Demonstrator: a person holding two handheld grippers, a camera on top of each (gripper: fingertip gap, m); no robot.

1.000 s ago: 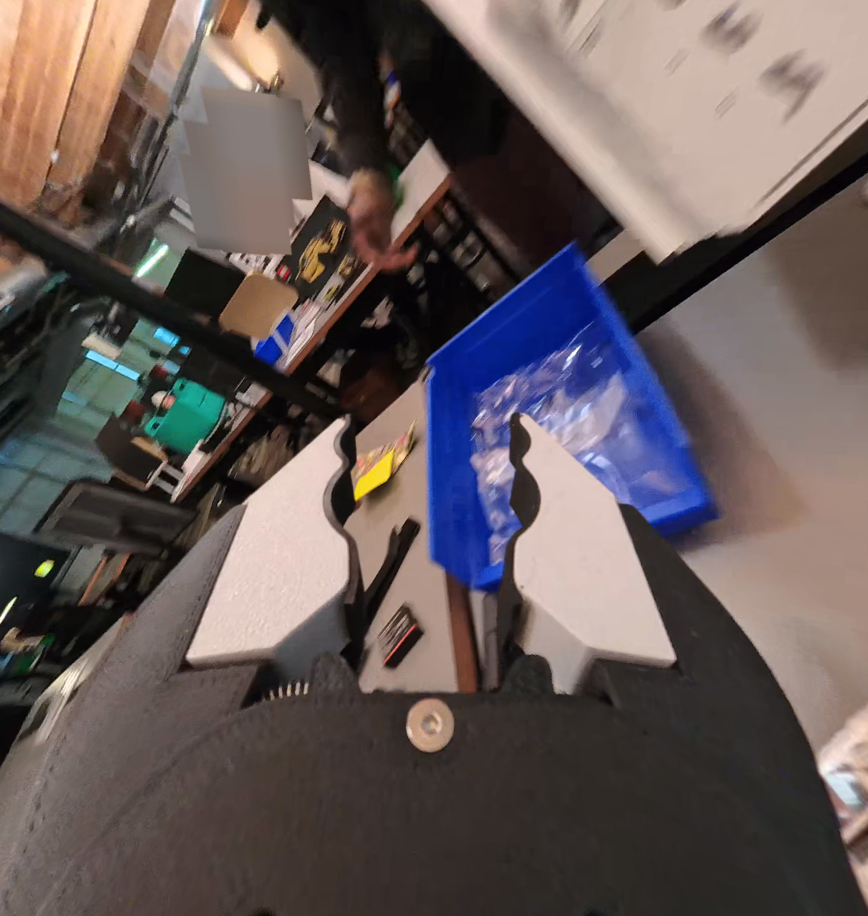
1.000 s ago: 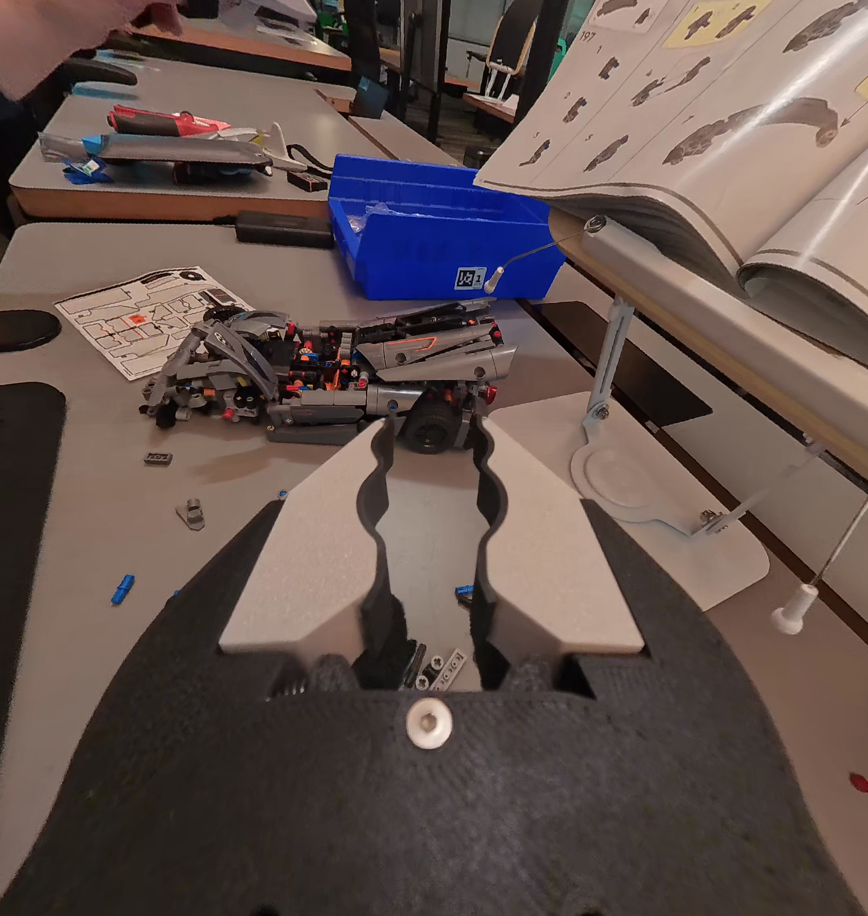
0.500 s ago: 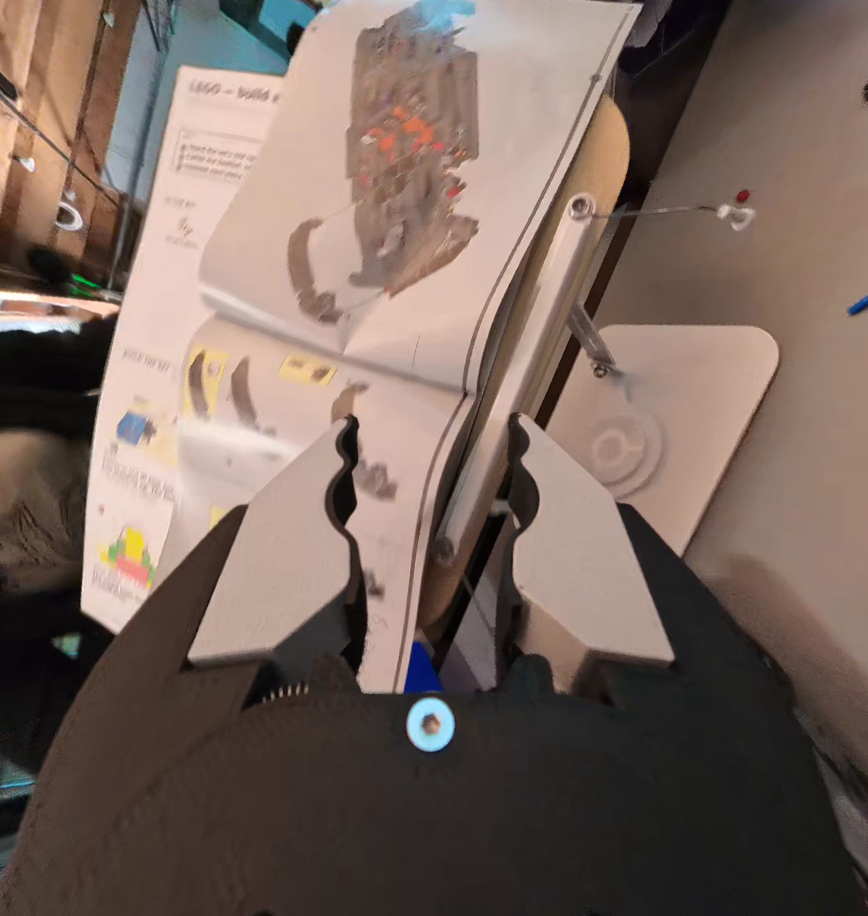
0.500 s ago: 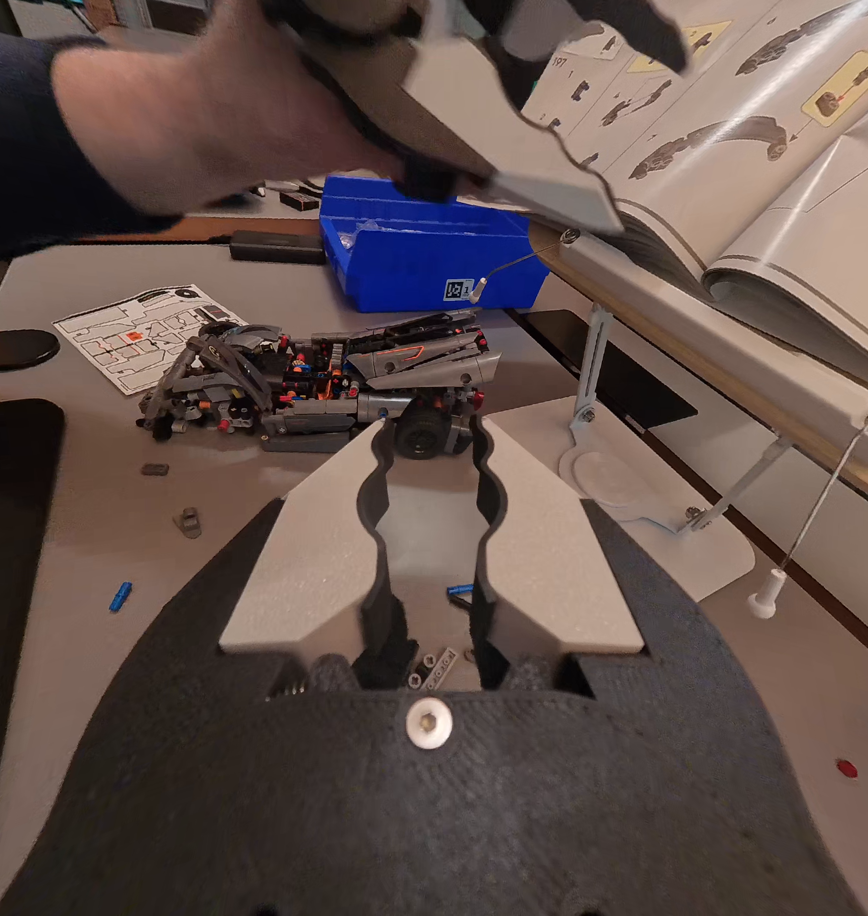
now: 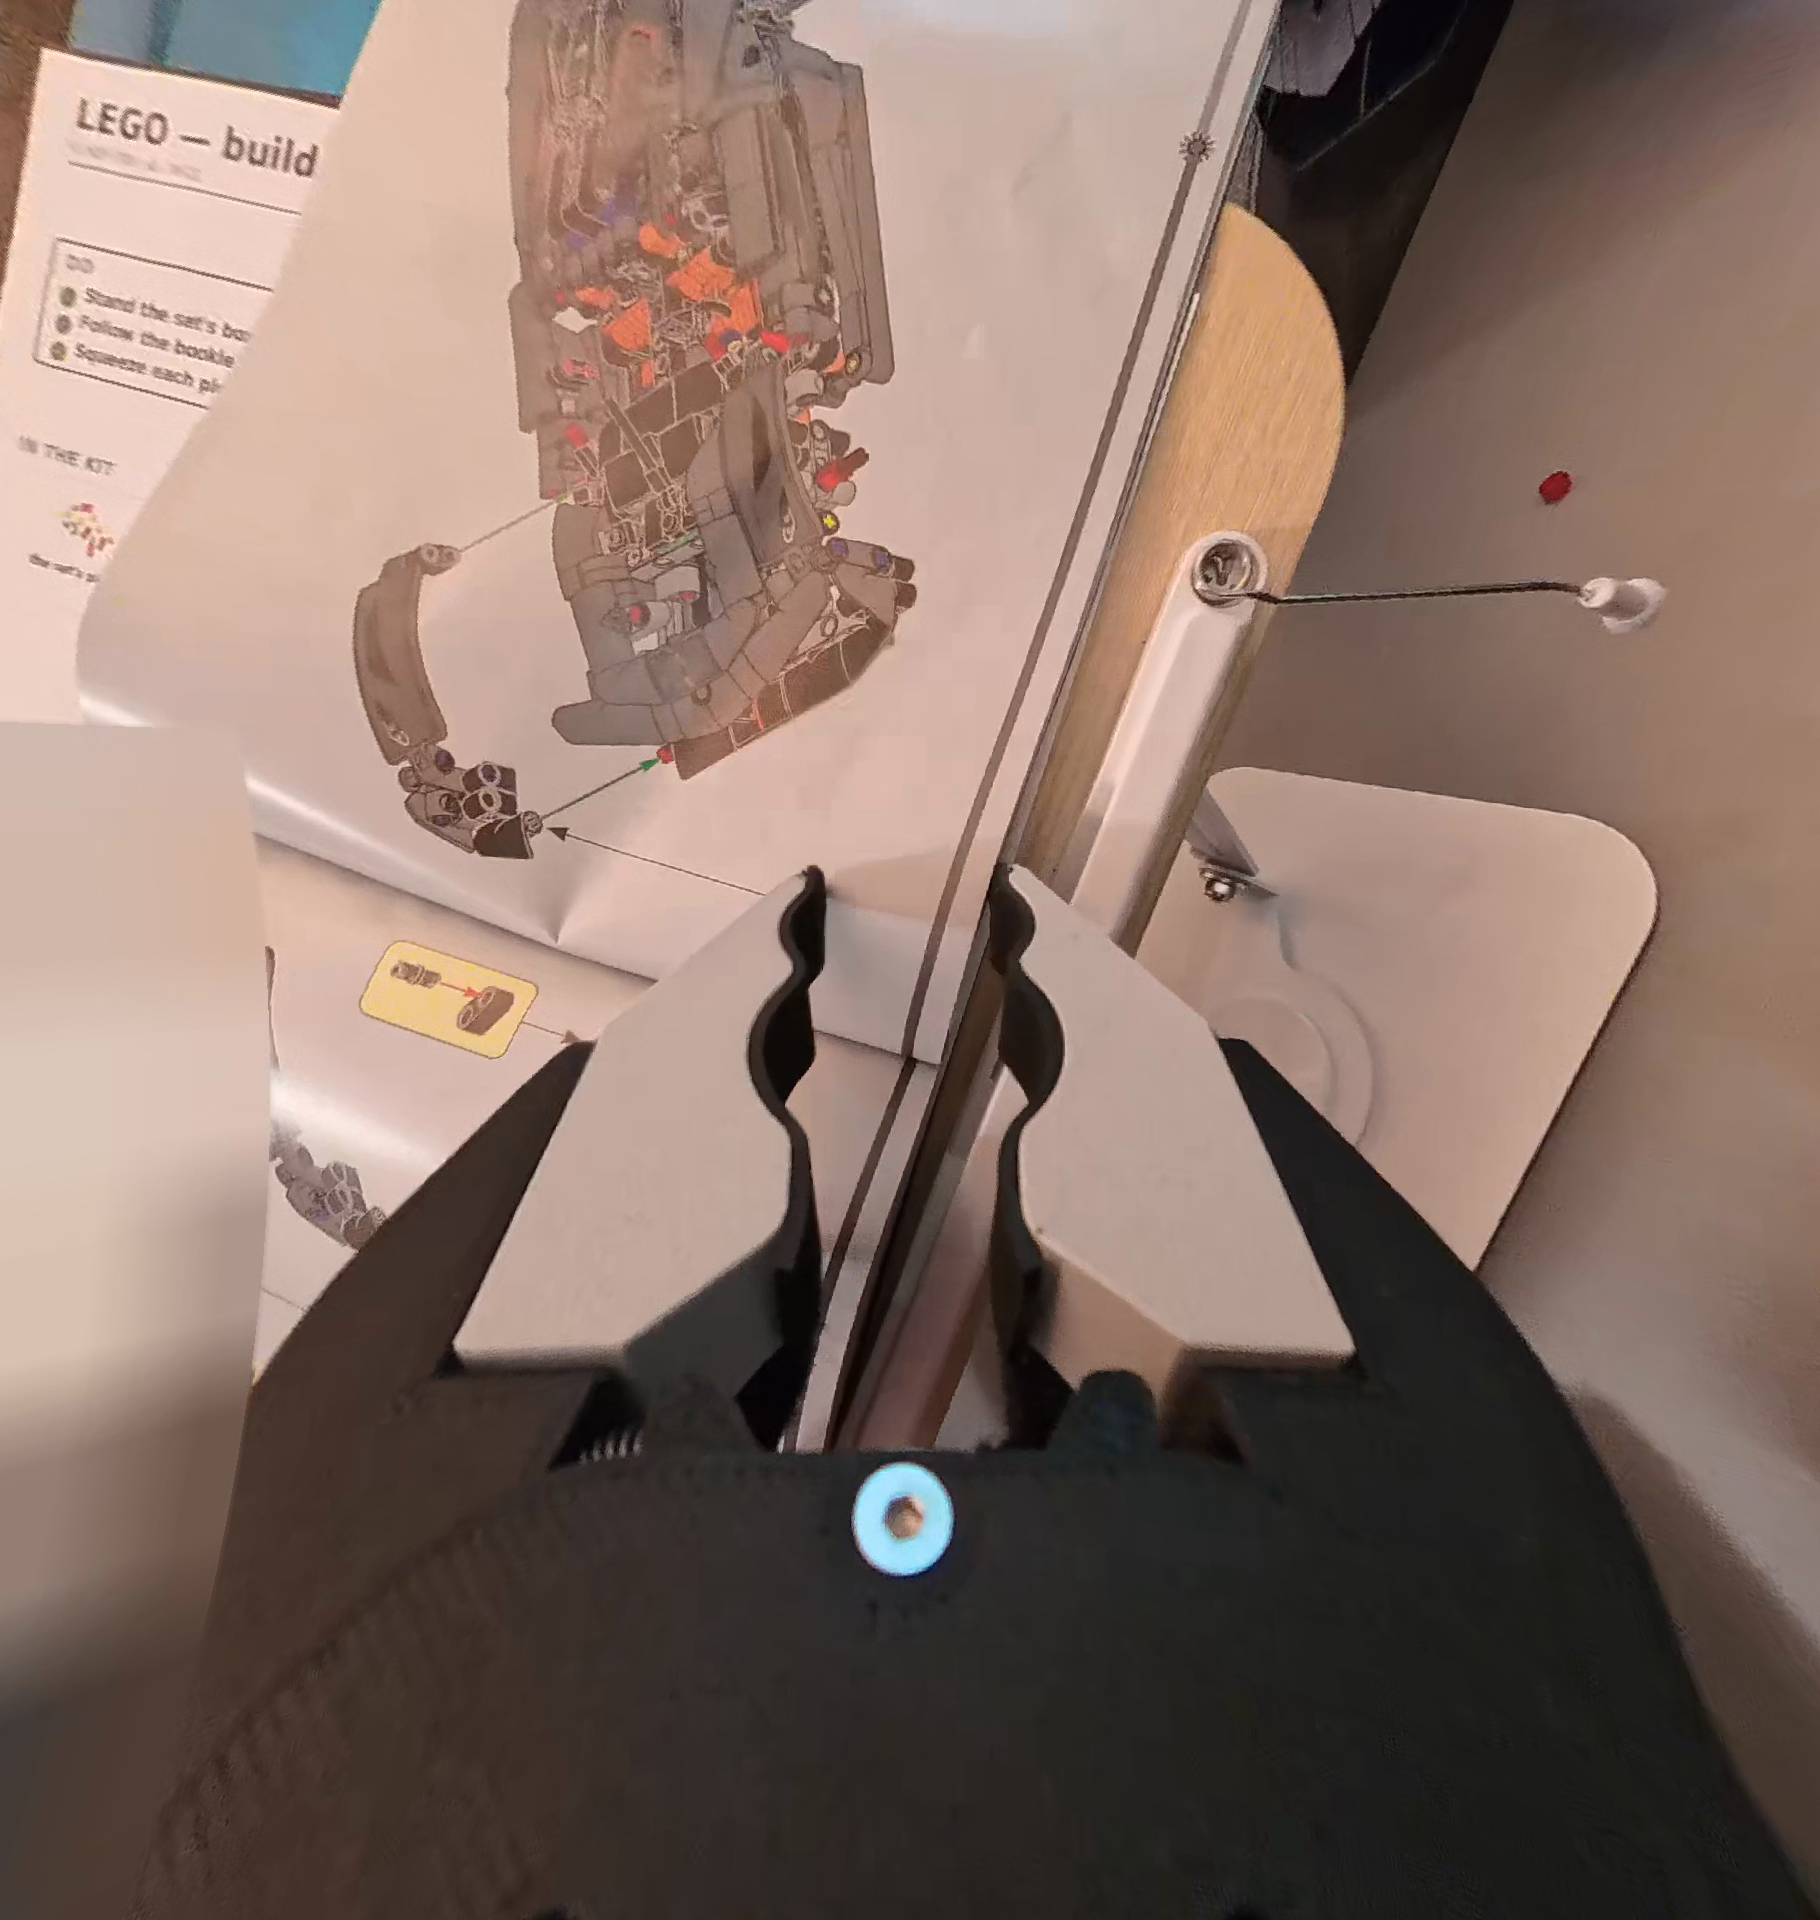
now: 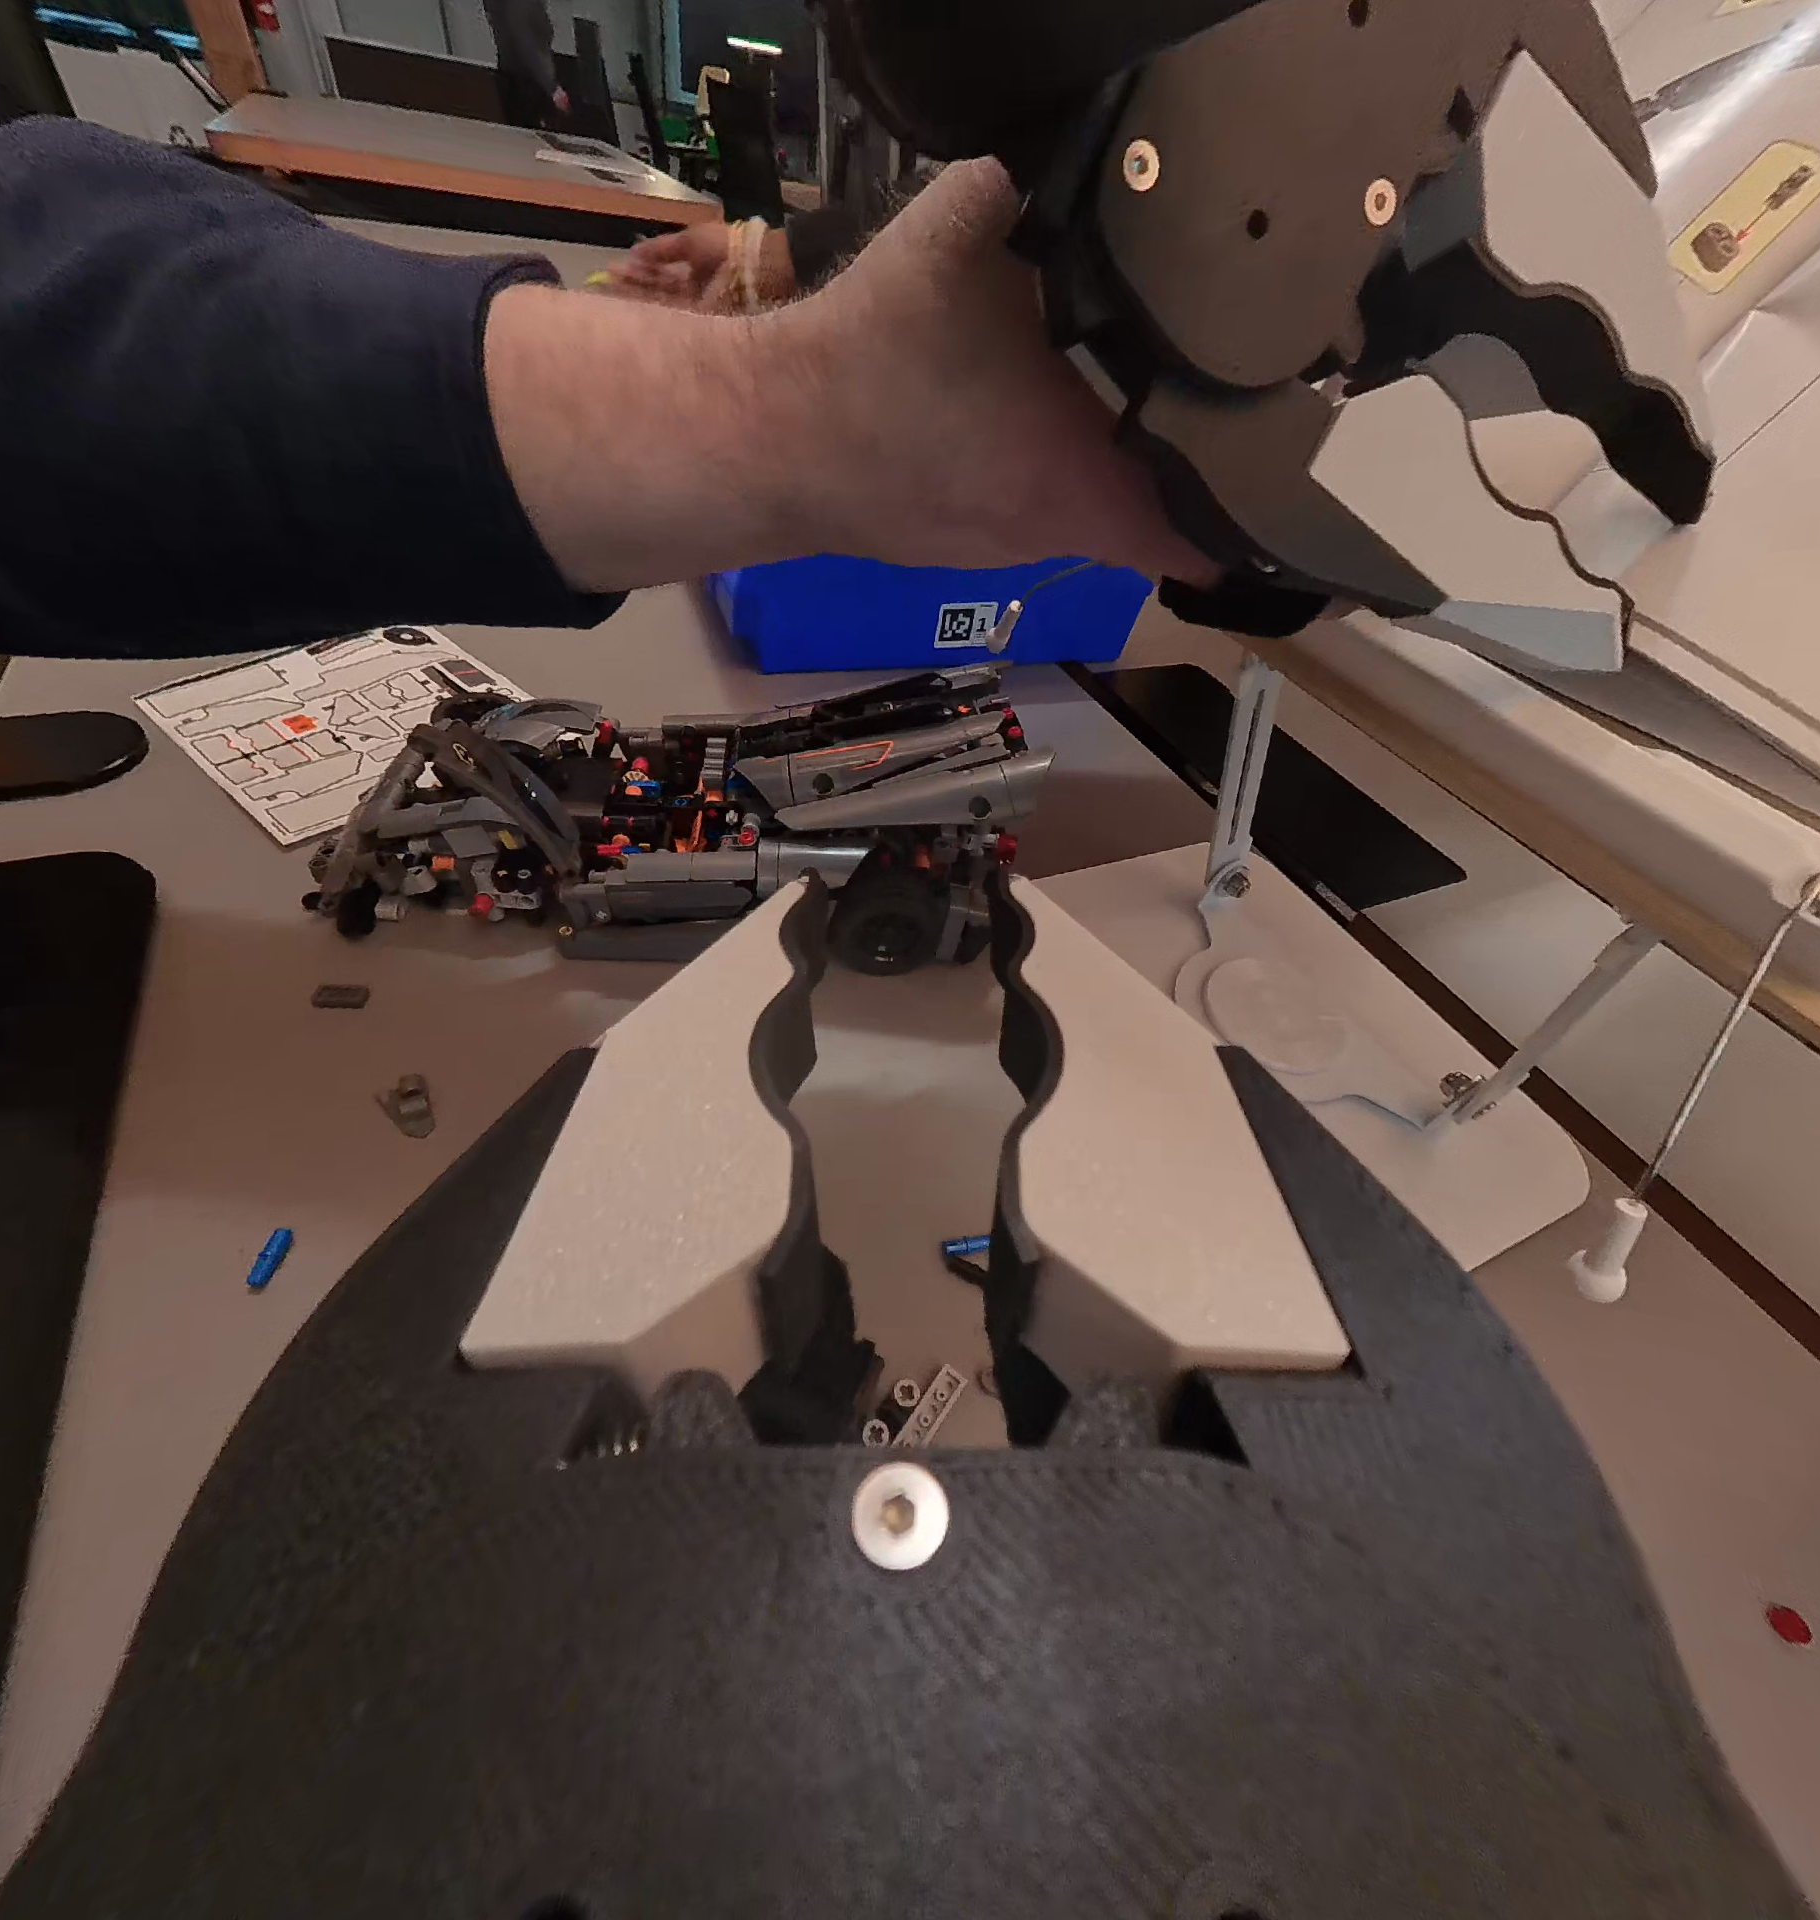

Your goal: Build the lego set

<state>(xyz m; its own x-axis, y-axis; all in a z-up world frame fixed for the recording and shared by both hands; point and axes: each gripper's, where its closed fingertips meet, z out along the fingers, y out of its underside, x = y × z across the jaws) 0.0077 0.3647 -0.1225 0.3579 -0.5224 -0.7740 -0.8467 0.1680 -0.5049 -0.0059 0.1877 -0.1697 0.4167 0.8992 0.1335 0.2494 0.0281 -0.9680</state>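
Paper edge: my left gripper (image 5: 901,904) straddles the instruction booklet (image 5: 677,416) page edge, fingers parted, nothing pinched yet.
Right gripper (image 6: 901,904): parted, empty, facing the car model (image 6: 698,821) on the desk (image 6: 210,1091).

I see the partly built lego car (image 6: 677,821) lying on the grey table (image 6: 262,1091), long side toward me, grey and black panels with orange and red bits showing in its open middle, one black wheel (image 6: 885,930) fitted near its right end. Loose pieces lie well apart in front of it: a blue pin (image 6: 268,1257), another blue pin (image 6: 963,1245), two small grey parts (image 6: 407,1103), a grey beam (image 6: 927,1403). The instruction booklet (image 5: 781,520) stands open on its stand, pages showing the car diagram.
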